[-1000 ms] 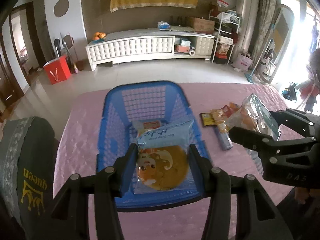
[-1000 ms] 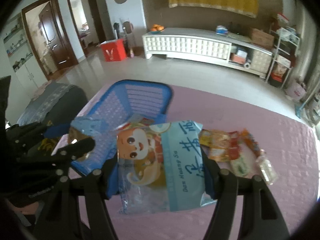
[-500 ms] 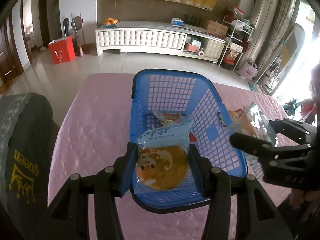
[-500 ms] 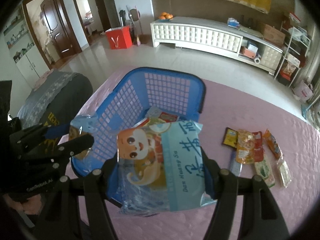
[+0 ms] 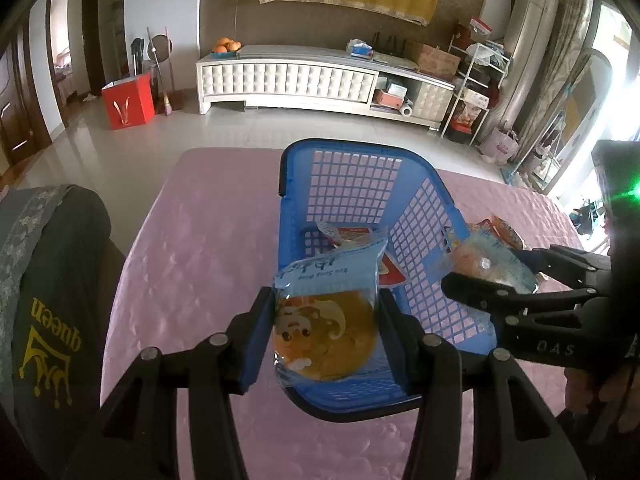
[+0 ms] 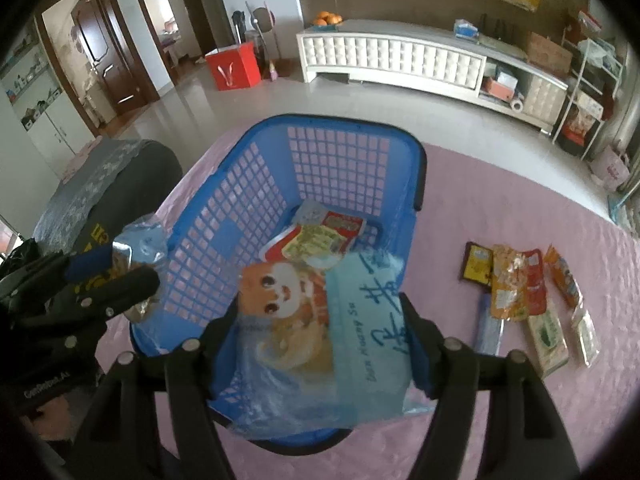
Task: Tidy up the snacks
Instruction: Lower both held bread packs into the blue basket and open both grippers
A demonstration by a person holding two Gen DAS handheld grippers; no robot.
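A pink table (image 6: 500, 208) carries a blue basket (image 6: 256, 184) holding a few flat packets (image 6: 320, 236). Over the basket's near rim, the left gripper (image 5: 326, 320) is clamped on a blue pastry bag (image 5: 324, 316). At its 3 o'clock the right gripper (image 6: 324, 332) hangs above the basket with a second pastry bag (image 6: 320, 328) between its jaws, which are opening; whether the pads press it I cannot tell. More loose snacks (image 6: 520, 292) lie on the table at the basket's 3 o'clock.
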